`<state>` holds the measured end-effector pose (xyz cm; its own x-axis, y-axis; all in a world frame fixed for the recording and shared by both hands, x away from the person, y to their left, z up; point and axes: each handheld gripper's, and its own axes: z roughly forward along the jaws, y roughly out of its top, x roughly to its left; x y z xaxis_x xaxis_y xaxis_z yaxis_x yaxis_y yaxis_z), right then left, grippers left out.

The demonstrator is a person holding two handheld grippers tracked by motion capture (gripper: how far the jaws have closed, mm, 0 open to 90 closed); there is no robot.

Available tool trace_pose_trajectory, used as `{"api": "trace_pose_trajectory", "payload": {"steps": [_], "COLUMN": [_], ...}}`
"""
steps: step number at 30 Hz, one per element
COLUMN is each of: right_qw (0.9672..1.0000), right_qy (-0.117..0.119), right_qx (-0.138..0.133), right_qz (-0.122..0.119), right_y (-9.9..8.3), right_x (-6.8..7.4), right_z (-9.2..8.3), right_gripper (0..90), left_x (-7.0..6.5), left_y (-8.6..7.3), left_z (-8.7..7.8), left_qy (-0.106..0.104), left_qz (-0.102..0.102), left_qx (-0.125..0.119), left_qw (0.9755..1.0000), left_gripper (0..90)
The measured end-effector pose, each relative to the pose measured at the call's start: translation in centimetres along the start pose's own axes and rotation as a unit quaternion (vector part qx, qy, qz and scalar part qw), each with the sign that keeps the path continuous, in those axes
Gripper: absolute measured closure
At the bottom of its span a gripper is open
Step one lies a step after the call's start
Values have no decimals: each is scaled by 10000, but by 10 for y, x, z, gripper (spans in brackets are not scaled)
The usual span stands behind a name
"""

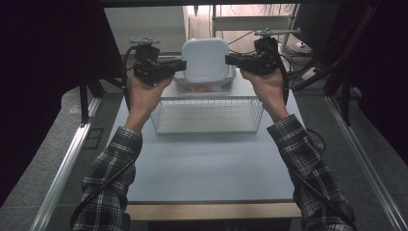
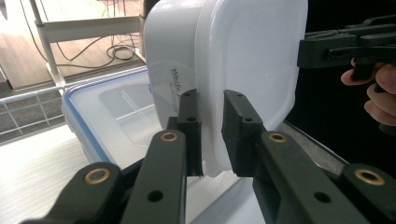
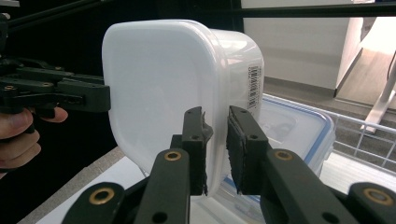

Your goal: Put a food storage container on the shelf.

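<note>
A white plastic container (image 1: 205, 58) with its lid on hangs in the air, tipped so the lid faces the high view. My left gripper (image 1: 182, 65) is shut on the lid's rim at its left side, my right gripper (image 1: 229, 58) on the rim at its right side. In the left gripper view the pads (image 2: 190, 122) pinch the edge of the white container (image 2: 247, 56), and the other gripper (image 2: 345, 46) holds the far side. In the right gripper view the jaws (image 3: 215, 149) clamp the rim of the container (image 3: 159, 79).
Directly below the white container sits a clear box with a blue-rimmed lid (image 1: 204, 87) (image 2: 93, 121) (image 3: 299, 126). A wire basket (image 1: 207, 115) stands in front of it on the pale table (image 1: 207, 163). Dark frames and cables flank both sides.
</note>
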<state>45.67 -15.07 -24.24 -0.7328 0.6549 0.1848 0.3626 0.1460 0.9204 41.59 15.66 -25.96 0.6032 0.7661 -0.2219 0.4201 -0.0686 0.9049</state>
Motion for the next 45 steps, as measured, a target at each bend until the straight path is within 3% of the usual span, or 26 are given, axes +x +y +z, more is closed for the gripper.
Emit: {"api": "trace_pose_trajectory", "payload": {"steps": [7,14,19,24,28,32,38,45], "right_qw": [10000,9998,9990,9987,9987,9980,9981,9985], "right_qy": [38,-157,-293,-327,-322,-470,-521,-531], "right_qx": [-14,47,227,314,352,350,270,116], "right_qz": [30,-107,-229,-225,-204,-227,-203,-79], "right_y": [2,4,4,6,7,10,14,17], "right_x": [-1,2,2,2,1,0,-4,-11], "right_z": [6,14,22,27,29,31,35,40], "right_gripper": [751,675,614,569,534,476,451,466], "left_x": [6,9,9,17,20,22,24,29], "left_y": [1,5,8,10,13,17,22,30], "left_z": [4,8,17,21,22,25,29,35], "left_qy": [-81,-93,148,13,146,262,473,513], "left_qz": [-77,-113,101,-51,-40,-90,10,42], "left_qx": [-127,-162,85,135,131,85,20,41], "left_qw": [9999,9998,9998,9999,9998,9996,9989,9987], "left_gripper": [708,649,598,548,480,431,413,407]}}
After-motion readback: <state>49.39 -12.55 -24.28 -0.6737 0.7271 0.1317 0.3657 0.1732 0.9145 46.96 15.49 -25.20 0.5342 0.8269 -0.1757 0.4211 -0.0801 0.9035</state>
